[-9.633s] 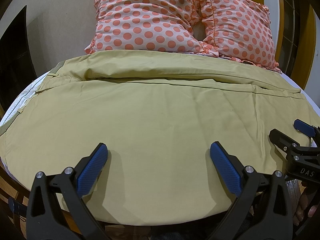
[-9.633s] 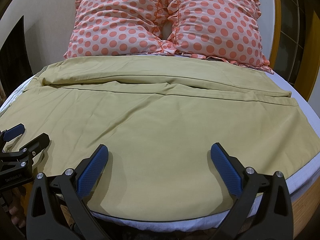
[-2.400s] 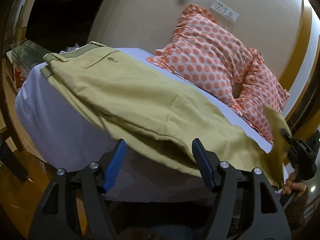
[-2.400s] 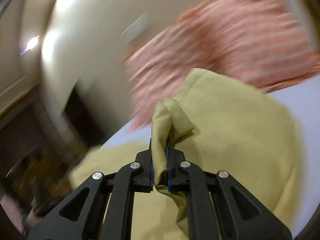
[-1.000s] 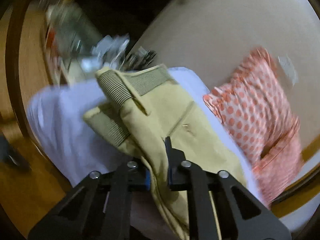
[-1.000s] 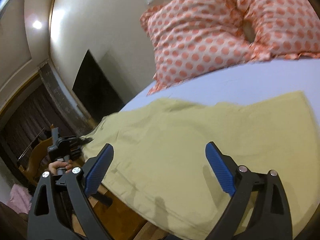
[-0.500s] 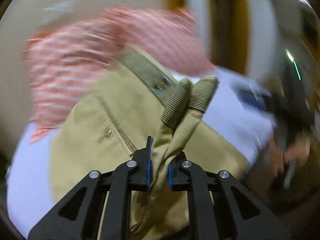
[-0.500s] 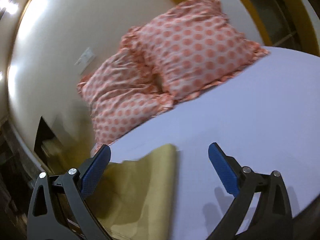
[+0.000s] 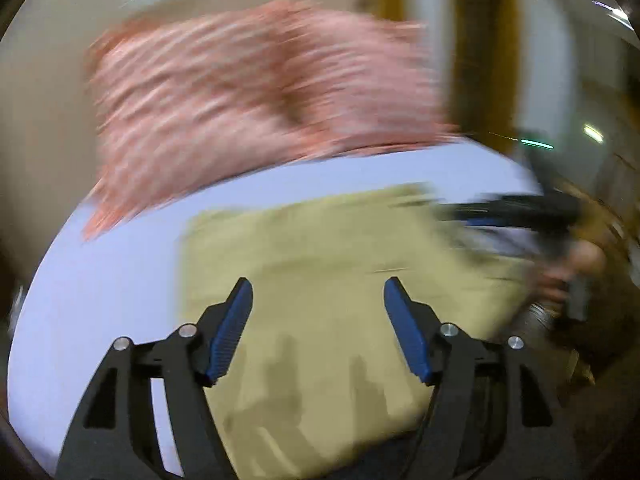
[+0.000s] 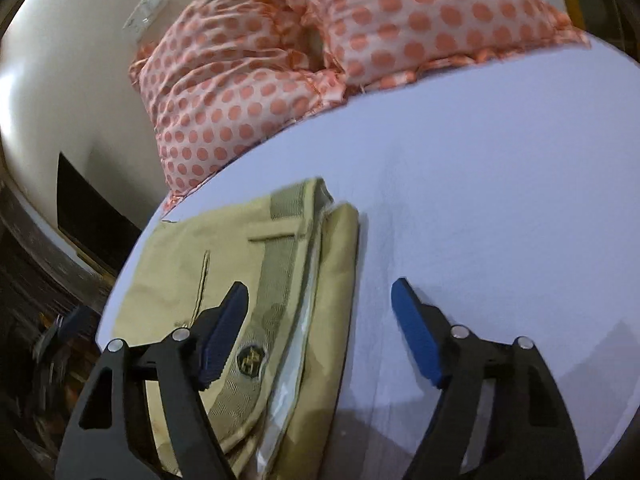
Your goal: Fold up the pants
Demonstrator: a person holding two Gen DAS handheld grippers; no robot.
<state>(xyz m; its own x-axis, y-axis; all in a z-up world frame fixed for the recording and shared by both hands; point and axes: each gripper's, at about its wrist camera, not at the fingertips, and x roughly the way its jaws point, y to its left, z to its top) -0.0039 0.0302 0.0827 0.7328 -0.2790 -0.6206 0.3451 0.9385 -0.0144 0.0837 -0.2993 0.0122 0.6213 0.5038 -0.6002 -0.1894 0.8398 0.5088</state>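
Folded khaki cotton pants [image 10: 224, 280] lie lower left on the lavender bed sheet [image 10: 500, 200] — both tools, left [image 9: 318, 328] and right [image 10: 318, 332], gape wide, holding nothing; next, likely another fold or smoothing.

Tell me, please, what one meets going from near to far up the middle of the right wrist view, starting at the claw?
Right claw, open → folded pants → bare bed sheet → polka-dot pillows.

One pair of folded khaki pants [image 10: 224, 280], two polka-dot pillows [image 10: 280, 60], one bed [image 10: 500, 200], two grippers.
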